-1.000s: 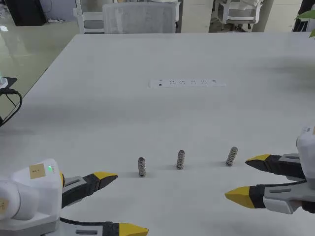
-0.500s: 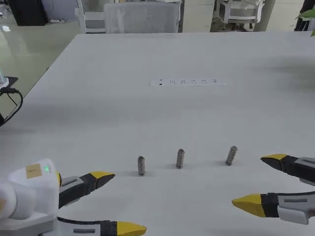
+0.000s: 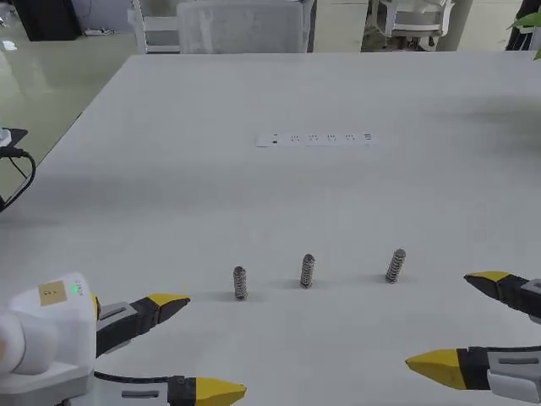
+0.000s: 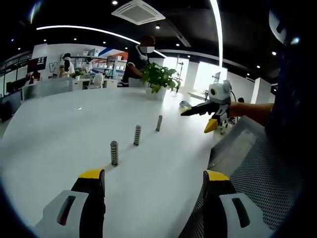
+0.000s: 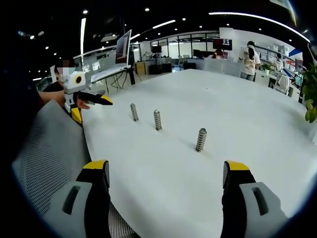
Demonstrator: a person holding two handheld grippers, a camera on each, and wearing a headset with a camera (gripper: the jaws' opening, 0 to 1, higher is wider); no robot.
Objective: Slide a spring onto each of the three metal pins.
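L gripper (image 3: 210, 345) at 7 o'clock, R gripper (image 3: 439, 320) at 4 o'clock, both level over table (image 3: 338, 93), jaws spread wide, empty; three springs (image 3: 307, 271) upright between.

Desk (image 3: 169, 169) is plain white with faint grey shading. Springs (image 3: 307, 271) are silver-grey with dark coil banding. My left gripper (image 3: 199, 345) has a white body, black jaws and yellow tips, plus a tan sticker (image 3: 52, 293) and a green light (image 3: 76, 290). My right gripper (image 3: 454, 320) has black jaws, yellow tips and a light grey body. Power strip (image 3: 314, 139) is white with dark socket dots. Chair (image 3: 241, 30) is grey mesh. Plant (image 4: 158, 77) is green. Cable (image 3: 21, 173) is black. Floor (image 3: 51, 68) is glossy pale green.
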